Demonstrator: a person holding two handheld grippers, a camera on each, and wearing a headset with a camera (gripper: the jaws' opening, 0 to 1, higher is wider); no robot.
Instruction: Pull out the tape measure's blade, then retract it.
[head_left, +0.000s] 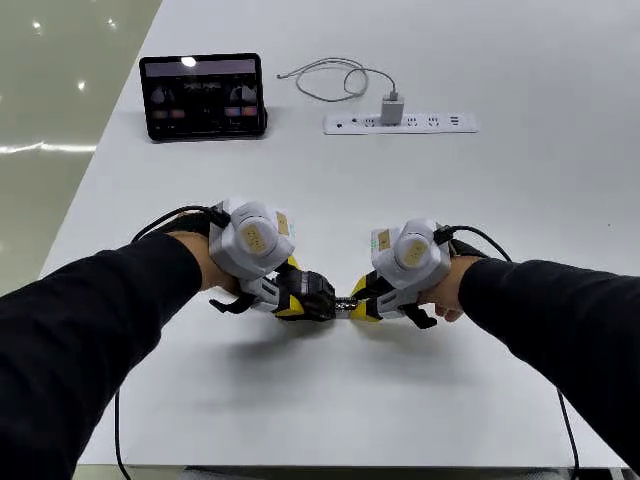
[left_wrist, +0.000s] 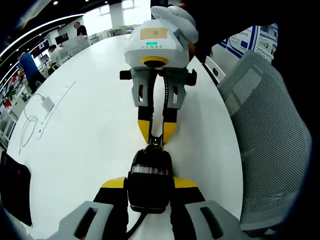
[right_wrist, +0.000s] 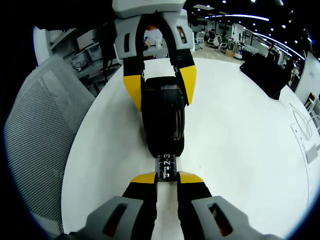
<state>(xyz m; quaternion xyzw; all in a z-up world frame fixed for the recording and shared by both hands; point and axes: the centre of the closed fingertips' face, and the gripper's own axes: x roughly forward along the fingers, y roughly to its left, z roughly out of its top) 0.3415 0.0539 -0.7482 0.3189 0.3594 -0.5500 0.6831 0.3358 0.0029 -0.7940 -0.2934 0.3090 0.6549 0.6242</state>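
Note:
A black tape measure lies on the white table between my two grippers. My left gripper is shut on the black tape measure case, its yellow-tipped fingers on either side. A short stretch of blade with printed numbers sticks out of the case. My right gripper is shut on the end of that blade. In the head view the left gripper and the right gripper face each other, a few centimetres apart.
A dark tablet stands at the back left. A white power strip with a plugged charger and a coiled white cable lies at the back. A grey mesh chair sits beside the table's near edge.

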